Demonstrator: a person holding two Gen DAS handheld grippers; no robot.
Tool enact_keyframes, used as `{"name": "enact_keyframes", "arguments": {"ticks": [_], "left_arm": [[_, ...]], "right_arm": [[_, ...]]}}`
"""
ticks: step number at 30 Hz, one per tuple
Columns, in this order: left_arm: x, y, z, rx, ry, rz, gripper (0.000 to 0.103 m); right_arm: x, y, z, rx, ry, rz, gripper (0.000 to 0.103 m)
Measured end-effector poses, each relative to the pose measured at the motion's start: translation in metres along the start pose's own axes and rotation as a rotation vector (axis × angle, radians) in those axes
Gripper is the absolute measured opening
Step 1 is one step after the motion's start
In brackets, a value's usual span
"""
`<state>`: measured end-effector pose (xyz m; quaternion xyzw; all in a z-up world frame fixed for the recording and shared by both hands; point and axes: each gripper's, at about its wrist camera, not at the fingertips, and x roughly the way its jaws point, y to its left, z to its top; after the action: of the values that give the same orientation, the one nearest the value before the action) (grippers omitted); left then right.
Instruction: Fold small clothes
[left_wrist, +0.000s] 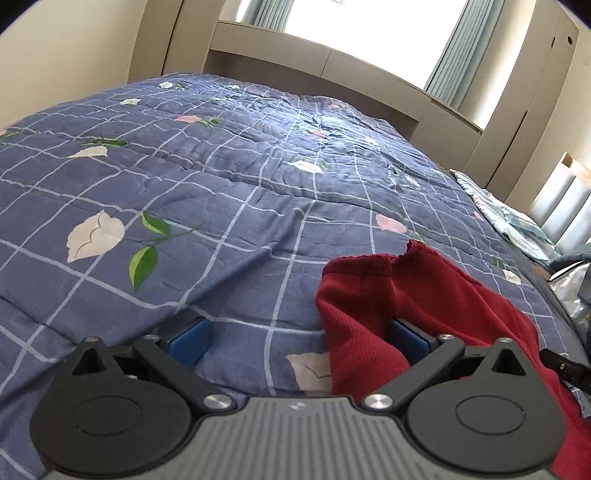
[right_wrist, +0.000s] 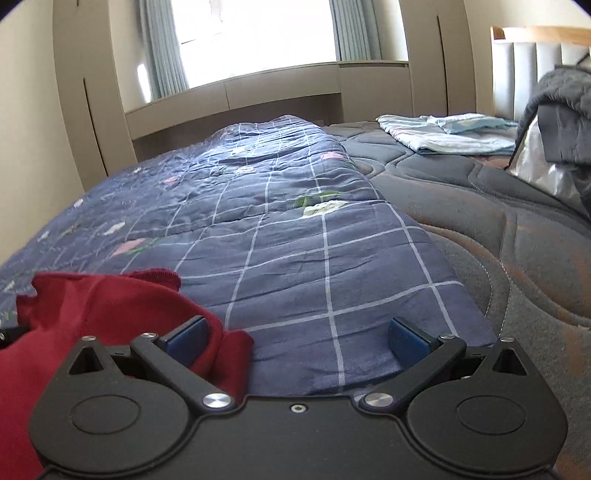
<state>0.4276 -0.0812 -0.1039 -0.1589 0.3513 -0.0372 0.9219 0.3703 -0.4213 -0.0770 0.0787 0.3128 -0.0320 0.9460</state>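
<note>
A small dark red knit garment (left_wrist: 424, 306) lies bunched on the blue checked floral quilt (left_wrist: 207, 192). In the left wrist view my left gripper (left_wrist: 299, 339) is open and low over the quilt, and the red cloth drapes over its right blue pad (left_wrist: 408, 341). In the right wrist view the same red garment (right_wrist: 110, 314) lies at the lower left. My right gripper (right_wrist: 299, 343) is open, with the cloth lying against its left blue pad (right_wrist: 186, 341). Only quilt (right_wrist: 295, 258) shows between the pads.
A grey quilted mattress (right_wrist: 498, 221) lies bare to the right of the quilt. Folded pale blue bedding (right_wrist: 443, 134) sits at its far end, with a dark grey blanket and a silver bag (right_wrist: 546, 162) at the far right. Beige cabinets and a bright window stand behind the bed.
</note>
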Motion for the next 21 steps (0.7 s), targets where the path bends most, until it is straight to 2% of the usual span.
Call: {"name": "enact_keyframes", "arguments": {"ticks": [21], "left_arm": [[-0.0001,0.0032,-0.0016,-0.02,-0.007,-0.017,0.103]], "right_arm": [[0.001,-0.0086,0.001,0.038,0.0,0.028,0.103]]}}
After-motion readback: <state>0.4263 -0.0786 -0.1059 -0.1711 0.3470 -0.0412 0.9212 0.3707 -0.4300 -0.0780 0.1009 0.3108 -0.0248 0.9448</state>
